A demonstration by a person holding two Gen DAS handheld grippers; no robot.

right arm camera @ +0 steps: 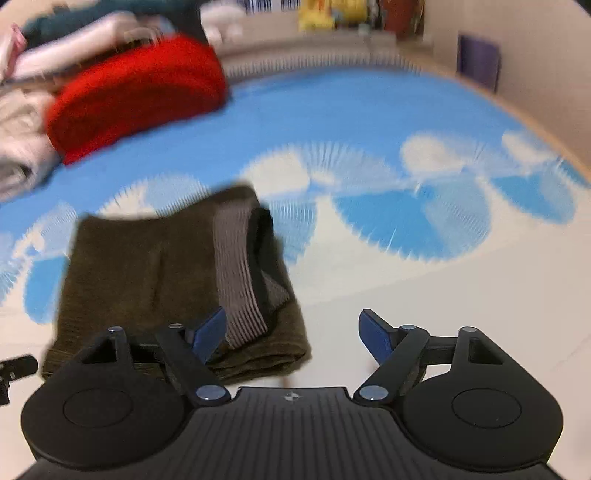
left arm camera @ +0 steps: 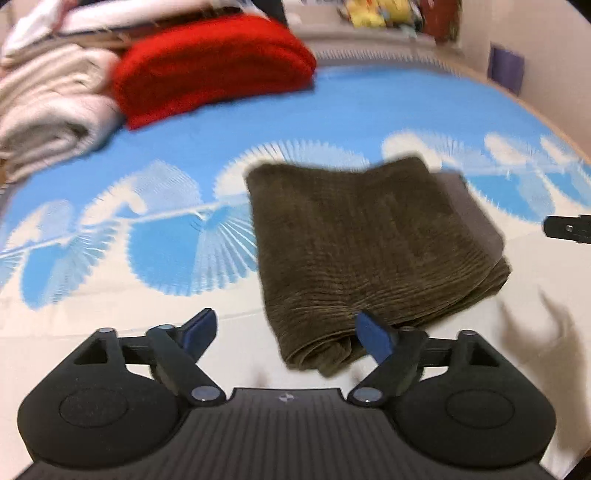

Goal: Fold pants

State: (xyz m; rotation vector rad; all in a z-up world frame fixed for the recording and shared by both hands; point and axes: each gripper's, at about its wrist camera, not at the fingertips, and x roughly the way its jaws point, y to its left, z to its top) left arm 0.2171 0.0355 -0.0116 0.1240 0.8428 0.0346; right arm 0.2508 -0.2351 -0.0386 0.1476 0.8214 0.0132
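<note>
The olive-brown corduroy pants (left arm camera: 369, 251) lie folded into a thick rectangle on the blue-and-white patterned bedsheet (left arm camera: 332, 110). A grey ribbed waistband (right arm camera: 238, 273) shows along their right edge. My left gripper (left arm camera: 286, 334) hovers at the near left corner of the bundle, jaws wide apart, nothing pinched between them. My right gripper (right arm camera: 291, 334) sits at the bundle's near right corner, also spread wide; its left finger overlaps the cloth in view without clamping it. The tip of the right gripper (left arm camera: 569, 229) shows at the far right of the left wrist view.
A folded red garment (left arm camera: 210, 66) and a stack of cream and white folded clothes (left arm camera: 48, 107) sit at the back left of the bed. Coloured clutter (right arm camera: 332, 14) stands beyond the bed's far edge. A purple object (right arm camera: 478, 61) leans on the wall at right.
</note>
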